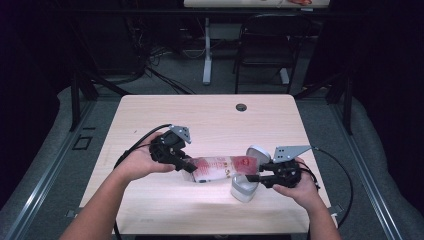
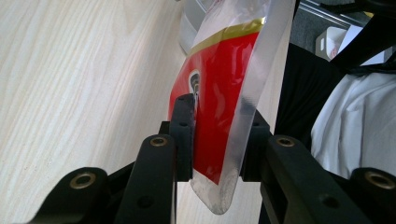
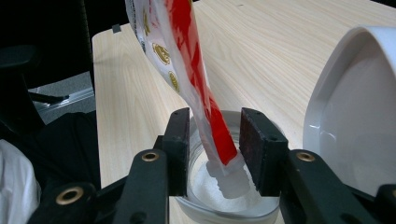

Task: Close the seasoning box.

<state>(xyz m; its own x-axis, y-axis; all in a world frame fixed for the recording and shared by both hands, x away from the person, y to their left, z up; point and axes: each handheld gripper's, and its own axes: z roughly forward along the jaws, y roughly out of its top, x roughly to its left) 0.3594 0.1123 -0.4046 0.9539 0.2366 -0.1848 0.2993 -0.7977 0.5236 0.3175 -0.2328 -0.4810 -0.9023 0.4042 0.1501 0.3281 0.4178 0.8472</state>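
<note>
Pale wooden table (image 1: 210,120), seen from above, with a black chair (image 1: 265,42) behind it on the grey floor. Near the front edge, a red-and-clear bag (image 1: 220,167) stretched level between both hands, just above the tabletop. White open-lidded jar (image 1: 244,187) standing upright under the bag's right end, lid (image 3: 359,107) swung up beside it. Left gripper (image 2: 217,135) pinching the bag's sealed end, pads pressed on the film. Right gripper (image 3: 215,149) spread (jaws standing either side of the bag's open corner, not pressing it), poised right over the jar mouth. White grains (image 3: 210,186) lying in the jar, bag tip dipping into them.
</note>
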